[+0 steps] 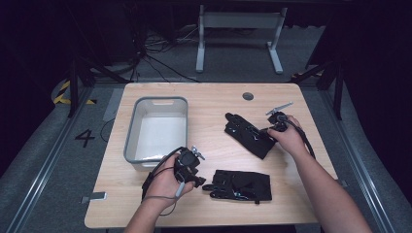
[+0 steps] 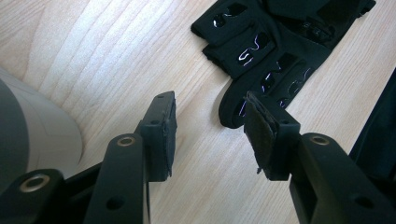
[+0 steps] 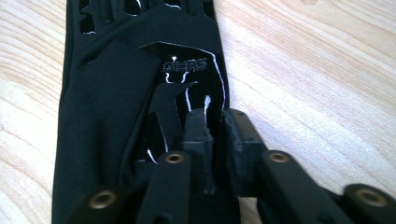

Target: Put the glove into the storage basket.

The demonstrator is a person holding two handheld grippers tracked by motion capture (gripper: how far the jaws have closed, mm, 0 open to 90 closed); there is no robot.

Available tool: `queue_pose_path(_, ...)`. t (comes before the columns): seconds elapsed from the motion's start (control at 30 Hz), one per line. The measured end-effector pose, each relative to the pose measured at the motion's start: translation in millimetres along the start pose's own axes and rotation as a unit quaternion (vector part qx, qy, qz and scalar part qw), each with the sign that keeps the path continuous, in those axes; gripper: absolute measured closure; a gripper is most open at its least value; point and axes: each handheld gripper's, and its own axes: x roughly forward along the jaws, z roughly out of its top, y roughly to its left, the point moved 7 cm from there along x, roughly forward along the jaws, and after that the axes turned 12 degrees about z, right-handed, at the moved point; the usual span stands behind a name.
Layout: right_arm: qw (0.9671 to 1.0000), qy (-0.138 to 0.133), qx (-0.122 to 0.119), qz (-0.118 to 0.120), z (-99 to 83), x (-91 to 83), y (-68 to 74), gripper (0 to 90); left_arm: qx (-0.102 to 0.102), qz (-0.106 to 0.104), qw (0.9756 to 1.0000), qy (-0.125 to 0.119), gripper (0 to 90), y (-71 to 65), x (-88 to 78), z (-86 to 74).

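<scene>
Lying near edge: near glove (image 1: pixel 239 185), long axis crosswise, fingers leftward toward left gripper (image 1: pixel 200 183), jaws spread, empty. Farther right: far glove (image 1: pixel 248 134), diagonal, fingers up-left; right gripper (image 1: pixel 268 131) pinching its cuff. Bin (image 1: pixel 156 127) far left.

The bench (image 1: pixel 214 104) is evenly lit from above, while the floor and room around it fall into near-black. The high view is soft and grainy. Both gripper views are brighter — small white glints dot the gloves (image 2: pixel 275 51), and the nearest gripper parts blur.
</scene>
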Motion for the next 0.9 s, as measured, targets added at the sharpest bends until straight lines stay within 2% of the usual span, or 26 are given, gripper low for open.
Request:
queue_pose_path(0.03,1.0000,0.004,-0.006,-0.005,1.5,-0.8,2.2,86.5,0.000,-0.001,1.0000,0.001,54.6,0.8,-0.3,-0.3)
queue_pose_path(0.1,0.9999,0.005,-0.007,-0.008,2.1,-1.4,3.0,86.8,0.000,0.000,1.0000,0.001,54.7,1.2,-0.6,-0.5)
queue_pose_path(0.17,0.9997,-0.005,-0.021,-0.009,5.1,-6.0,7.6,87.2,0.000,-0.001,1.0000,-0.001,55.2,1.5,-1.1,-0.6)
queue_pose_path(0.23,0.9995,-0.014,-0.025,-0.009,6.6,-8.9,10.0,87.2,0.001,0.000,1.0000,-0.002,55.2,2.1,-2.3,-0.4)
queue_pose_path(0.27,0.9989,-0.025,-0.039,-0.008,9.7,-16.3,15.5,87.2,0.000,0.000,1.0000,-0.003,55.2,2.1,-3.0,-0.3)
queue_pose_path(0.33,0.9986,-0.029,-0.045,-0.006,10.8,-19.5,18.5,87.3,0.000,0.000,1.0000,-0.003,55.2,1.8,-3.2,0.0)
queue_pose_path(0.4,0.9967,-0.043,-0.069,-0.005,14.6,-29.4,28.9,87.2,0.001,0.000,1.0000,-0.004,55.2,0.8,-3.7,0.5)
queue_pose_path(0.43,0.9944,-0.051,-0.092,-0.007,16.3,-38.3,40.8,87.2,0.003,-0.005,1.0000,-0.007,55.3,-1.2,-4.8,1.7)
queue_pose_path(0.47,0.9944,-0.051,-0.092,-0.007,16.3,-38.3,40.8,87.2,0.003,-0.005,1.0000,-0.007,55.3,-1.2,-4.8,1.7)
queue_pose_path(0.5,0.9913,-0.059,-0.117,-0.009,16.9,-47.4,52.6,87.3,0.004,-0.006,0.9999,-0.009,55.3,-2.6,-5.4,2.7)
queue_pose_path(0.57,0.9885,-0.068,-0.135,-0.006,16.7,-56.0,63.1,87.3,0.005,-0.004,0.9999,-0.009,55.4,-2.6,-5.3,3.7)
queue_pose_path(0.63,0.9874,-0.071,-0.142,-0.006,16.6,-59.0,66.6,87.3,0.005,-0.004,0.9999,-0.008,55.4,-2.5,-4.6,4.1)
queue_pose_path(0.77,0.9814,-0.080,-0.174,-0.007,10.5,-75.3,86.7,87.3,0.009,-0.003,0.9999,-0.011,55.7,-2.7,-4.8,6.1)
queue_pose_path(0.87,0.9798,-0.084,-0.181,-0.005,6.7,-79.8,92.6,87.3,0.009,-0.004,0.9998,-0.014,55.8,-4.3,-5.9,7.4)
queue_pose_path(0.9,0.9784,-0.083,-0.189,-0.007,2.5,-83.1,97.6,87.3,0.014,-0.003,0.9998,-0.015,55.8,-5.2,-6.5,8.2)
